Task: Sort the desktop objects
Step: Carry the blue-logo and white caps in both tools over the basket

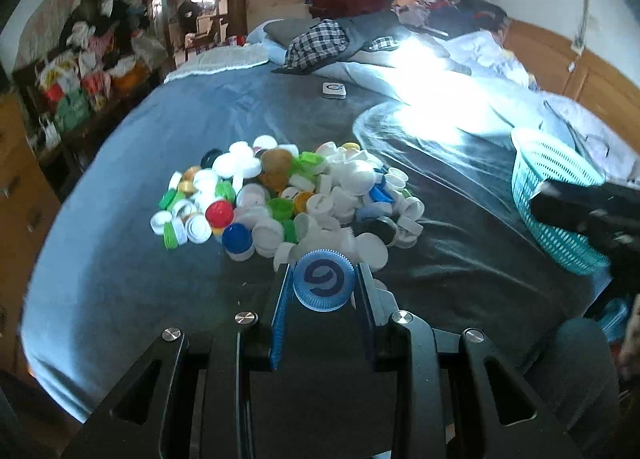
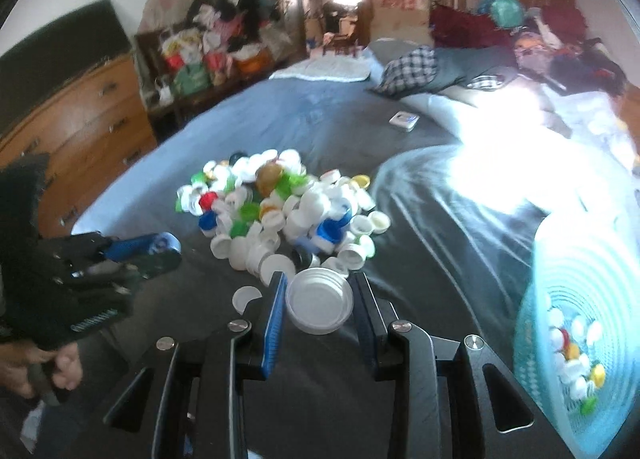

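Observation:
A heap of bottle caps (image 1: 288,199), mostly white with some green, blue, red and yellow ones, lies on the grey bedsheet (image 1: 160,139); the same heap of caps (image 2: 288,211) shows in the right wrist view. My left gripper (image 1: 323,285) is shut on a light blue cap (image 1: 323,285) with a dark swirl mark, held just in front of the heap. My right gripper (image 2: 320,305) is shut on a white cap (image 2: 320,305), hollow side up, above the sheet near the heap's front edge. The left gripper (image 2: 160,249) with its blue cap also appears at the left of the right wrist view.
A teal mesh basket (image 2: 580,299) with several caps inside lies tilted at the right; the same teal basket (image 1: 556,187) sits right of the heap in the left wrist view. A small white box (image 1: 334,91) lies farther back. Bedding (image 1: 320,43), a wooden dresser (image 2: 80,111), a person's hand (image 2: 36,363).

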The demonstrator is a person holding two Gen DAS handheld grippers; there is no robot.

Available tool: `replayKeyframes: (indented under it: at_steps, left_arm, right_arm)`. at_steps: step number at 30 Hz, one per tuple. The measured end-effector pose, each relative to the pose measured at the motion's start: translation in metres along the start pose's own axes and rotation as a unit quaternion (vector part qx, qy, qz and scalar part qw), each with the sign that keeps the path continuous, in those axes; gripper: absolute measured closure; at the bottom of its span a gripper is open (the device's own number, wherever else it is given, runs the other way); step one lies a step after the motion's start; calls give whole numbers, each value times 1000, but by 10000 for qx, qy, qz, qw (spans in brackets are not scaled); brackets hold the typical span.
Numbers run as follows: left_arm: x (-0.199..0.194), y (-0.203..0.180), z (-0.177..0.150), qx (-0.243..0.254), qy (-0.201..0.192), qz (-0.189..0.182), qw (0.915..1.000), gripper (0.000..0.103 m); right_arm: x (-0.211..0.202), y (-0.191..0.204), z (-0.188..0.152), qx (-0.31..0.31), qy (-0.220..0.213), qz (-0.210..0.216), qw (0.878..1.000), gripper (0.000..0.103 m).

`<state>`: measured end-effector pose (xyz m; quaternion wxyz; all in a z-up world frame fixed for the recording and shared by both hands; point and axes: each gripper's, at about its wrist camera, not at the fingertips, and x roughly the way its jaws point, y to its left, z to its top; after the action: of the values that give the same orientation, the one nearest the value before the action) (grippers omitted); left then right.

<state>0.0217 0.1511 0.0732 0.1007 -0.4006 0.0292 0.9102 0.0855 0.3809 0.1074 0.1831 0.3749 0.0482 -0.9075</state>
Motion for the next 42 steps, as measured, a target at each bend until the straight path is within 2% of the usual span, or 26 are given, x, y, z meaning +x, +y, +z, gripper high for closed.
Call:
replayKeyframes:
  at_steps: [7,25,32,42]
  left_arm:
    - [-4,-23,11,264,-31,91,9996,77]
    - [-3,-58,27,580,-9,60,9983,77]
    - [0,-91,50,672,21,-410,9969,77]
    - [7,-169,95,1036,-15,-1103,9885,77]
  right_arm:
    - [-35,-5,-3,66,-219,-20,9997,68]
    - [-62,-39,-11,275,-437,-223,9984,68]
    - [-79,-74,-9,449,-567,-522,9960,68]
    - [-111,-138,0,713,-732,-1066,9890,68]
